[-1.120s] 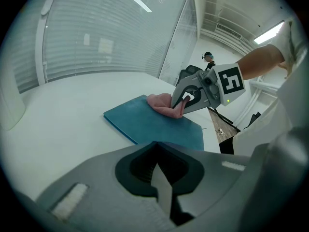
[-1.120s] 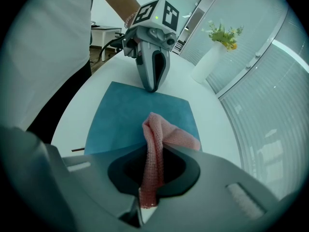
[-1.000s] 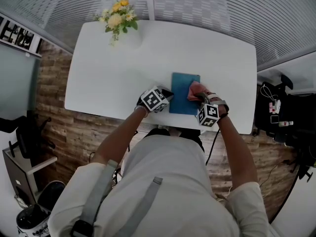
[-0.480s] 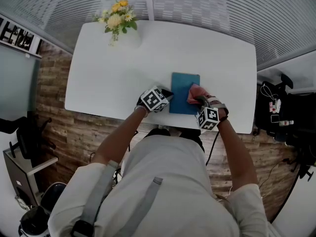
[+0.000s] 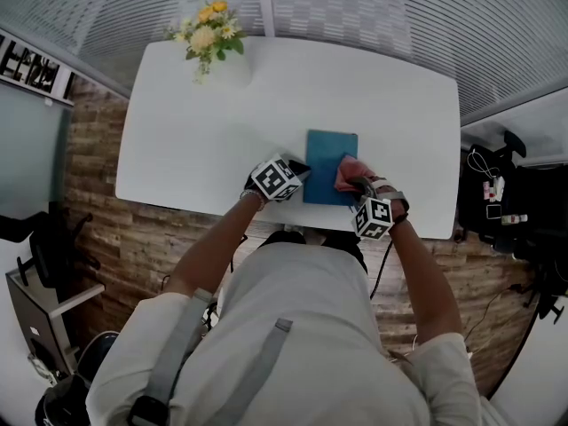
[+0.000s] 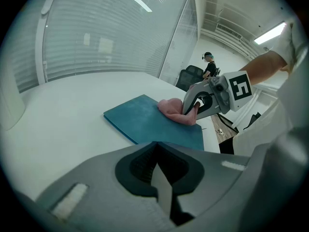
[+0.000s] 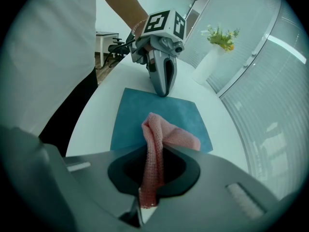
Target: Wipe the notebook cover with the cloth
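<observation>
- The right gripper [image 7: 148, 190] has its jaws closed on a pink cloth [image 7: 160, 138]. A folded strip of the cloth runs up out of the jaw gap, and the rest bunches just ahead of the tips.
- In the head view the right gripper [image 5: 351, 181] reaches in from the near right, and the cloth [image 5: 349, 168] lies on the right-hand part of the notebook [image 5: 325, 160], close to its near right corner.
- From the left gripper view the cloth [image 6: 170, 109] is a soft lump pressed onto the blue cover under the right gripper's tips [image 6: 191, 111].
- The left gripper [image 6: 161, 190] has its jaws brought together, with nothing visible between them.
- The right gripper view shows the left gripper [image 7: 163, 92] standing steeply, tips down on the notebook's [image 7: 159, 111] edge farthest from that camera.
- In the head view the left gripper [image 5: 304, 169] meets the notebook's left edge.
- The notebook [image 6: 143, 121] is teal, closed and flat on a white table [image 5: 186, 136], near the table's front edge and a little right of centre.
- A white vase of yellow flowers [image 5: 211, 32] stands at the far left of the table, well apart from the notebook; the flowers [image 7: 220, 36] also show in the right gripper view.
</observation>
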`<move>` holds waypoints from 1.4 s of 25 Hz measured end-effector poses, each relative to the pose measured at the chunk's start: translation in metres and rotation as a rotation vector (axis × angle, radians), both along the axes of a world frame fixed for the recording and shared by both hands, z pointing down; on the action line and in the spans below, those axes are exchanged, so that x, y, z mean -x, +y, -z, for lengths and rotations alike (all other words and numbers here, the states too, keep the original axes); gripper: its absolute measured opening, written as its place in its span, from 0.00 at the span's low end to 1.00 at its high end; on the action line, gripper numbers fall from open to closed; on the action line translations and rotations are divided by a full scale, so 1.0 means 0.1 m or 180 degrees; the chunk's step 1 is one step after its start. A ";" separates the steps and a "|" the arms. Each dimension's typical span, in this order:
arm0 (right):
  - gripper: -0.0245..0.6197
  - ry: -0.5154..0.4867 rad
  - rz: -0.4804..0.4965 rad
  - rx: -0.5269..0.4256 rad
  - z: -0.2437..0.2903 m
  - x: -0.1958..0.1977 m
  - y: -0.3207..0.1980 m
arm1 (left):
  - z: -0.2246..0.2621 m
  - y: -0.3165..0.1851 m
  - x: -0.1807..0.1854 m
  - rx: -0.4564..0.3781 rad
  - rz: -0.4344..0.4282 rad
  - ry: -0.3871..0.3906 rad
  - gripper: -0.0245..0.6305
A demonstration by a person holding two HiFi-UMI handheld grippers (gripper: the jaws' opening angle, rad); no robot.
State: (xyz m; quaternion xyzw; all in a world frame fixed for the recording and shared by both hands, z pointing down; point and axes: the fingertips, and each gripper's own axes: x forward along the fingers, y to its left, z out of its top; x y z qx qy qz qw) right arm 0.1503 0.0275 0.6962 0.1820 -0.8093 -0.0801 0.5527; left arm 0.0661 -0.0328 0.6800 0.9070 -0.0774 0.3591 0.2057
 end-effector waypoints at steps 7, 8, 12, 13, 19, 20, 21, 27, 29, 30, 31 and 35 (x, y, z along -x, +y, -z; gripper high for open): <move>0.05 -0.0055 -0.0048 0.0020 0.01 0.02 0.09 | 0.00 0.00 0.01 0.0001 -0.0002 -0.0001 0.04; 0.05 -0.0057 -0.0049 0.0026 0.01 0.03 0.10 | 0.00 0.00 0.01 0.0004 -0.0002 -0.0004 0.04; 0.05 -0.0065 -0.0038 0.0052 0.00 0.04 0.15 | 0.00 -0.01 0.01 0.0015 -0.0002 -0.0001 0.04; 0.05 -0.0072 -0.0042 0.0055 0.00 0.04 0.16 | 0.00 -0.01 0.01 0.0014 -0.0003 -0.0001 0.04; 0.05 -0.0106 -0.0047 0.0081 0.01 0.05 0.27 | 0.00 0.00 0.01 0.0012 -0.0003 0.0006 0.04; 0.05 -0.0109 -0.0043 0.0082 0.01 0.06 0.29 | 0.00 0.00 0.01 0.0013 -0.0004 0.0003 0.04; 0.05 -0.0113 -0.0042 0.0086 0.01 0.06 0.30 | 0.00 0.00 0.01 0.0015 -0.0006 -0.0001 0.04; 0.05 -0.0133 -0.0052 0.0100 0.01 0.07 0.39 | 0.00 0.01 0.01 0.0014 -0.0004 0.0000 0.04; 0.05 -0.0140 -0.0055 0.0104 0.01 0.07 0.41 | 0.00 0.00 0.00 0.0017 -0.0005 0.0001 0.04; 0.05 -0.0145 -0.0059 0.0106 0.01 0.07 0.41 | 0.00 0.00 0.00 0.0019 -0.0004 0.0002 0.04; 0.05 -0.0149 -0.0064 0.0110 0.01 0.07 0.42 | 0.00 0.00 0.01 0.0021 -0.0003 0.0002 0.04; 0.05 -0.0159 -0.0074 0.0118 0.01 0.08 0.45 | 0.00 -0.01 0.01 0.0022 -0.0001 -0.0006 0.04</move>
